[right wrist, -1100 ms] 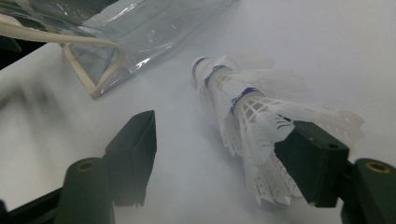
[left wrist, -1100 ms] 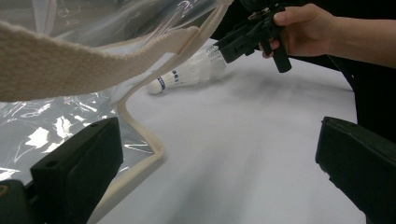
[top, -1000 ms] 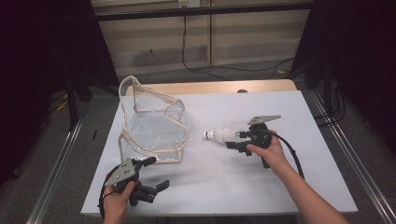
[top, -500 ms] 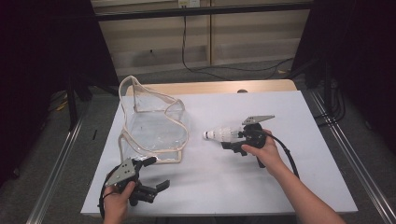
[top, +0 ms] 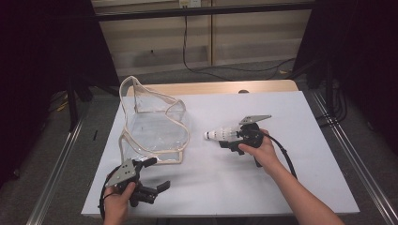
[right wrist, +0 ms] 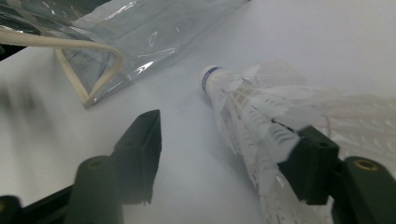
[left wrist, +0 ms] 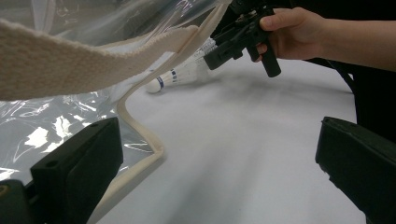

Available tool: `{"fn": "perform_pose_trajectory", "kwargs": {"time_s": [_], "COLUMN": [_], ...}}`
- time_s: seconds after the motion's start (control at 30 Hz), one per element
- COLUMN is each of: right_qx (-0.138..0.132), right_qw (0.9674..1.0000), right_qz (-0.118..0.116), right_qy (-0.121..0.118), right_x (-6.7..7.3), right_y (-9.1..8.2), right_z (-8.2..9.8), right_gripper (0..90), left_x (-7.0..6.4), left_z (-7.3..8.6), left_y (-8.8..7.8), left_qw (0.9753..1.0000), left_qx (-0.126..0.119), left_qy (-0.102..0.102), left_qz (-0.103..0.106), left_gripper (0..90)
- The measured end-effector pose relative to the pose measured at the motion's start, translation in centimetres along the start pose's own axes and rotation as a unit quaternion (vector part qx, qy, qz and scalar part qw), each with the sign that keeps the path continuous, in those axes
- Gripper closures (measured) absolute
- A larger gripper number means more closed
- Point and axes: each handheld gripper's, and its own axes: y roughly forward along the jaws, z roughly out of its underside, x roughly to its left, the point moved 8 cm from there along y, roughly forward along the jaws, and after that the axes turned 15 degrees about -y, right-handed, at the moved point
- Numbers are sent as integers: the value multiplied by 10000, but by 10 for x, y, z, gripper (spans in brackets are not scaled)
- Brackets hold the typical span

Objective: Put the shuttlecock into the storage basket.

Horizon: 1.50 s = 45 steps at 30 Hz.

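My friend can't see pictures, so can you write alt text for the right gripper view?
A white shuttlecock lies on a white table, its feathers against one black jaw of the right gripper, which has just been closing; the other jaw stands apart from it. Beyond its rounded tip lies a clear plastic bag with a cream-coloured edge.

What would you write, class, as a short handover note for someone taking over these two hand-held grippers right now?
Right gripper: jaws have just been closing around the shuttlecock; one pad touches its feathers, the other is still clear, so no firm grip yet.
Left gripper: open, holding nothing, at the table's near edge beside the clear bag.
Done: the shuttlecock lies on the table, right of the bag, cork toward it.
Left: probably finish the grip, then move the shuttlecock into the bag.
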Motion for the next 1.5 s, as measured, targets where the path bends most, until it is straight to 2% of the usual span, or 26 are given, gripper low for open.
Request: {"fn": "perform_pose_trajectory", "kwargs": {"time_s": [0.17, 0.4, 0.53, 0.83, 1.17, 1.4, 1.5], "right_qx": [-7, 45, 52, 36, 147, 293, 303], "right_qw": [10000, 9998, 9998, 9996, 9987, 9979, 9979], "right_qz": [51, 171, 183, 263, 481, 566, 567], "right_qy": [-11, -119, -84, -15, -107, -116, -88], "right_x": [-1, -4, -4, -4, -7, -8, -9], "right_y": [1, 4, 7, 11, 17, 21, 21], "right_z": [-2, -1, 0, -1, -3, 1, 1], "right_gripper": [385, 492, 518, 531, 533, 767, 804], "left_x": [0, 1, 1, 2, 3, 3, 4], "left_z": [0, 0, 0, 1, 0, 0, 1], "left_y": [0, 0, 0, 0, -1, -1, -1], "left_qw": [10000, 10000, 10000, 10000, 10000, 10000, 10000], "left_qx": [10, 3, 1, 15, 1, -3, 4], "left_qy": [0, -10, -6, -2, -28, -47, -42], "left_qz": [-1, -6, -13, -8, -23, -21, -31], "left_gripper": [9, 8, 9, 9, 9, 9, 9]}}
